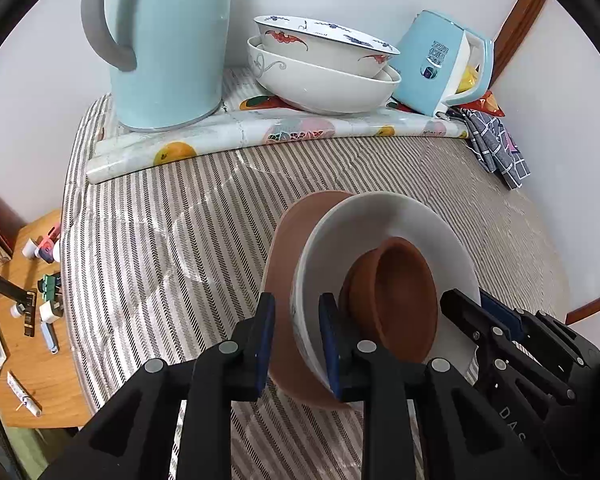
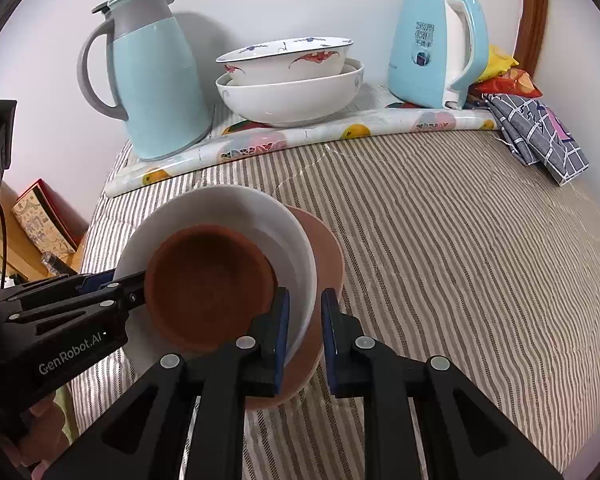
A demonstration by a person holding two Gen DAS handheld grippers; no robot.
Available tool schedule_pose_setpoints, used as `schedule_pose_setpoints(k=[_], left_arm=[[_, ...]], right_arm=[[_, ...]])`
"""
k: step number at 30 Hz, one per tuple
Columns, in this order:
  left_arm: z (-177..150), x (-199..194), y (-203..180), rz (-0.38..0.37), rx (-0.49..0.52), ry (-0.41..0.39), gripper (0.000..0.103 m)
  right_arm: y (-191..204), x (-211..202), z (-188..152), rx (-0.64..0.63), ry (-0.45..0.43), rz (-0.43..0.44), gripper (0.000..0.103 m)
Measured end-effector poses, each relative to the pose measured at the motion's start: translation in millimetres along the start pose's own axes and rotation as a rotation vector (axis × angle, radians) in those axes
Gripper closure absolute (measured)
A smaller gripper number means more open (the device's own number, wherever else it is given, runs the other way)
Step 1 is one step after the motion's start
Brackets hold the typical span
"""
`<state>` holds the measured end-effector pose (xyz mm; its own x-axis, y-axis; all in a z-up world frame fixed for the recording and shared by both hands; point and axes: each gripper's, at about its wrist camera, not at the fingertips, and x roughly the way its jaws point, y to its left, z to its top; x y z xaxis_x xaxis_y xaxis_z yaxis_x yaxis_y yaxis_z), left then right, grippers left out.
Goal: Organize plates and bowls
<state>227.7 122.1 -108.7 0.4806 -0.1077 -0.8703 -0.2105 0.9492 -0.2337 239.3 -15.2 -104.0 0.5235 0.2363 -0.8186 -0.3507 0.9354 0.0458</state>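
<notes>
A stack of a pink plate (image 1: 284,240), a white bowl (image 1: 380,220) and a small brown bowl (image 1: 404,292) is held tilted above the striped tablecloth (image 1: 160,220). My left gripper (image 1: 296,332) is shut on the rims of the pink plate and white bowl. My right gripper (image 2: 304,332) is shut on the opposite rims of the pink plate (image 2: 328,256) and white bowl (image 2: 220,208); the brown bowl (image 2: 208,280) sits inside. Each gripper shows in the other's view, the right one (image 1: 480,312) and the left one (image 2: 112,284).
At the back, on a fruit-print mat (image 2: 260,144), stand a blue thermos jug (image 2: 156,80), two stacked patterned white bowls (image 2: 288,84) and a blue electric kettle (image 2: 432,48). A grey checked cloth (image 2: 540,140) lies at the right. A side table (image 1: 32,320) with small items stands at the left.
</notes>
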Motion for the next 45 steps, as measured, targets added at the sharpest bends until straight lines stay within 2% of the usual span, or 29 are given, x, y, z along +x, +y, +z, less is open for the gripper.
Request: schedule_pose_setpoints(k=[6, 7, 9, 11, 14, 18, 21, 23, 27, 28, 35, 42, 45], left_arm=[[-6.0, -6.8, -1.4, 0.003, 0.013, 0.000, 0.075], [-6.7, -8.5, -1.9, 0.011, 0.016, -0.003, 0.071], [-8.5, -13.5, -2.8, 0.037, 0.024, -0.022, 0.055], [-10.0, -19.3, -2.8, 0.043, 0.030, -0.044, 0.053], [-12.2, -28.2, -2.0, 0.044, 0.034, -0.062, 0.043], [-18.8, -38.8, -4.9, 0.090, 0.045, -0.089, 0.036], [-25.9, -43.9, -6.9, 0.096, 0.049, -0.090, 0.027], [-31.3, -47.5, -8.9, 0.106, 0.046, -0.095, 0.027], [-43.9, -59.1, -11.9, 0.128, 0.032, -0.109, 0.024], [-47.0, -62.0, -13.1, 0.134, 0.030, -0.106, 0.023], [-73.6, -95.8, -22.6, 0.134, 0.032, -0.150, 0.022], [-110.8, -137.8, -39.0, 0.172, 0.065, -0.262, 0.003], [-126.4, -153.2, -45.4, 0.192, 0.081, -0.290, 0.003]], right_arm=[[1.9, -4.4, -6.0, -0.003, 0.012, 0.005, 0.075], [2.1, -5.3, -7.0, -0.004, 0.012, 0.005, 0.074], [1.9, -8.5, -9.3, -0.002, 0.015, 0.009, 0.070], [1.4, -12.4, -10.6, 0.006, 0.008, 0.016, 0.060], [0.2, -20.0, -13.1, 0.020, -0.002, 0.016, 0.047], [0.9, -35.4, -19.0, 0.022, -0.016, 0.001, 0.043], [1.5, -49.9, -25.1, 0.019, -0.045, -0.037, 0.034], [-0.7, -60.2, -30.0, 0.032, -0.061, -0.047, 0.024], [-8.2, -79.2, -42.1, 0.075, -0.072, -0.063, 0.019], [-10.0, -82.5, -45.5, 0.084, -0.063, -0.072, 0.013], [-21.0, -120.8, -74.9, 0.139, -0.116, -0.093, 0.012], [-25.2, -163.7, -106.3, 0.168, -0.172, -0.126, 0.008], [-24.3, -183.3, -123.0, 0.169, -0.195, -0.160, 0.007]])
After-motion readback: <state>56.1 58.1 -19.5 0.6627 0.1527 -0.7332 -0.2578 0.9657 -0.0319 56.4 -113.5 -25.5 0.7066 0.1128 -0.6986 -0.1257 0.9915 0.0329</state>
